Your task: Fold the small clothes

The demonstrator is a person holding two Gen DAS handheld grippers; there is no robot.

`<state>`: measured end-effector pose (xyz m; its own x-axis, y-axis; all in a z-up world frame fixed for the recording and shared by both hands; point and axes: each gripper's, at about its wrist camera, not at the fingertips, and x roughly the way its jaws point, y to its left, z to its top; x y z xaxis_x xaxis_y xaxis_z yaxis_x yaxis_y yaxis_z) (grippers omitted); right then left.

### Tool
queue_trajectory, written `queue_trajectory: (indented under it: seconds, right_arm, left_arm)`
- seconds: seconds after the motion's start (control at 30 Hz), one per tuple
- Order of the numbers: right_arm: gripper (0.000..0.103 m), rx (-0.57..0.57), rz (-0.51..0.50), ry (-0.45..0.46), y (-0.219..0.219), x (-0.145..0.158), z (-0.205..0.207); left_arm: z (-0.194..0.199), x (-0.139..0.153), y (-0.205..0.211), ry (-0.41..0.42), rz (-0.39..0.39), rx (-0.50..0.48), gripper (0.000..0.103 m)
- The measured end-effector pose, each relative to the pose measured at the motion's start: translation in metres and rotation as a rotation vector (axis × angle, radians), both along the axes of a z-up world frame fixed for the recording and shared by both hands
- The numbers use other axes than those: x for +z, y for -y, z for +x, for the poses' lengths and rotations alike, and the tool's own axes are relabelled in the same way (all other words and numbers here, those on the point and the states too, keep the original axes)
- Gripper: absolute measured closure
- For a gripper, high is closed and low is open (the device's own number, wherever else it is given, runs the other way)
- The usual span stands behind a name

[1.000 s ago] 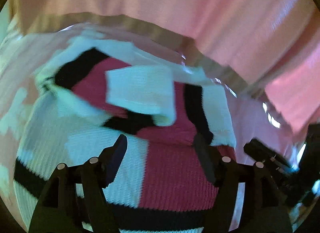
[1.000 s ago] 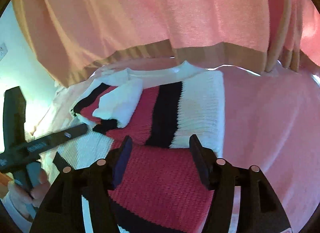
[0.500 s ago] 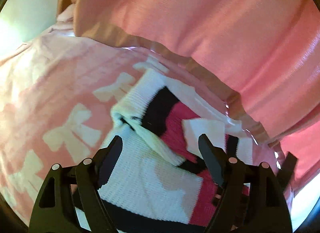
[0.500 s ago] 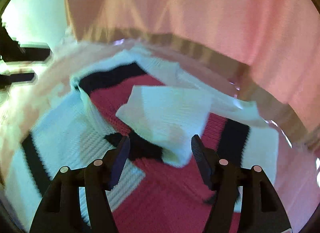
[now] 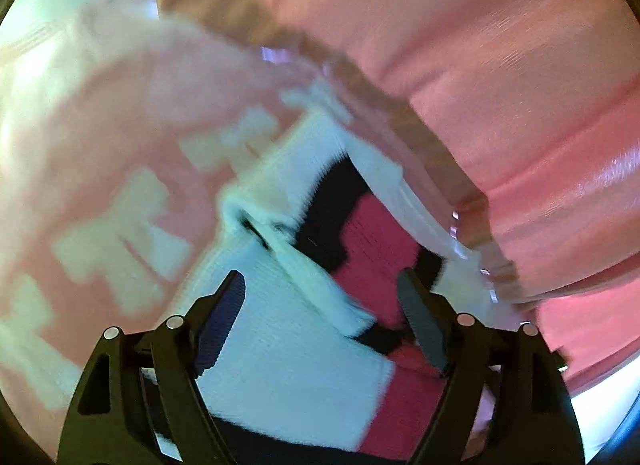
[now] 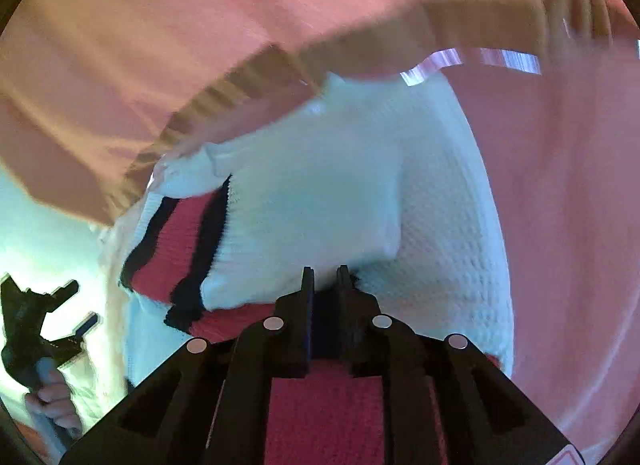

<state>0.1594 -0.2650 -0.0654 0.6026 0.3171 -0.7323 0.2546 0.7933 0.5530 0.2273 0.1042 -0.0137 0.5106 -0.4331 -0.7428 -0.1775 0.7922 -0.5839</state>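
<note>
The sweater (image 6: 320,205) is ribbed knit wool-like cloth, matt and nubbly, in white, black and crimson. The pink cover (image 5: 100,145) with pale bows at nine o'clock looks soft, matt. Each hand-held gripper (image 6: 325,277) is matt black plastic with small shiny metal pins.

Pink curtain (image 6: 280,5) overhangs the sweater's (image 6: 320,205) far edge.

We look steeply down along each gripper's fingers (image 5: 420,321), close above the knit sweater (image 5: 288,365). Both views share it; our right view also catches the left gripper (image 6: 48,317) at its lower-left edge.
</note>
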Motion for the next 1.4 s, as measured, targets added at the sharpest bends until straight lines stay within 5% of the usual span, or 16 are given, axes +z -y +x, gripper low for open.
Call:
queue_trajectory:
  seconds: [0.07,0.2,0.33,0.43,0.47,0.5,0.6,0.7,0.77,0.93,1.0,1.1,1.27,1.33,1.37,1.4]
  right_arm:
    - [0.088,-0.004,0.063,-0.006,0.008,-0.006,0.003]
    - [0.058,0.002,0.123,0.027,0.013,-0.007,0.007]
    - [0.056,-0.007,0.135,0.038,0.005,-0.009,0.009]
    - [0.067,-0.008,0.115,0.059,0.000,-0.009,0.014]
    - [0.094,-0.009,0.098,0.064,-0.001,-0.008,0.015]
    - [0.102,-0.007,0.084,0.065,-0.003,-0.007,0.019]
    - [0.102,-0.029,0.073,0.157,-0.001,0.019,0.013]
    - [0.102,-0.039,0.016,0.317,0.010,0.076,-0.015]
    - [0.102,-0.052,-0.056,0.307,0.022,0.083,-0.028]
    - [0.091,-0.022,0.033,0.065,0.030,0.025,-0.011]
    - [0.085,0.006,0.015,0.022,0.020,0.012,-0.001]
    - [0.055,0.036,0.011,0.018,0.006,0.004,0.008]
    - [0.045,0.035,-0.025,0.046,-0.010,0.004,0.015]
    - [0.049,0.031,-0.032,0.065,-0.012,0.004,0.018]
    - [0.072,0.029,-0.030,0.077,-0.013,0.004,0.019]
    - [0.092,0.032,-0.023,0.084,-0.010,0.004,0.019]
  left_arm:
    - [0.009,-0.013,0.004,-0.044,-0.056,0.006,0.027]
    - [0.026,-0.024,0.010,-0.039,-0.014,0.059,0.027]
    - [0.042,-0.044,-0.002,-0.064,-0.030,0.123,0.031]
    - [0.050,-0.063,-0.016,-0.116,-0.092,0.166,0.054]
    - [0.051,-0.067,-0.020,-0.123,-0.123,0.178,0.060]
    - [0.052,-0.069,-0.022,-0.124,-0.135,0.185,0.076]
    - [0.049,-0.056,-0.023,-0.080,-0.134,0.200,0.086]
    - [0.040,-0.030,-0.018,-0.008,-0.133,0.192,0.085]
    - [0.038,-0.028,-0.014,-0.008,-0.076,0.184,0.082]
    - [0.035,-0.046,-0.025,-0.118,-0.067,0.239,0.073]
    - [0.029,-0.038,-0.035,-0.098,-0.093,0.261,0.066]
    - [0.025,-0.023,-0.044,-0.038,-0.080,0.277,0.053]
    - [0.041,-0.023,-0.043,-0.014,-0.115,0.233,0.044]
    - [0.047,-0.032,-0.039,-0.023,-0.119,0.212,0.051]
    - [0.050,-0.037,-0.038,-0.034,-0.122,0.207,0.059]
    - [0.052,-0.040,-0.039,-0.046,-0.129,0.211,0.080]
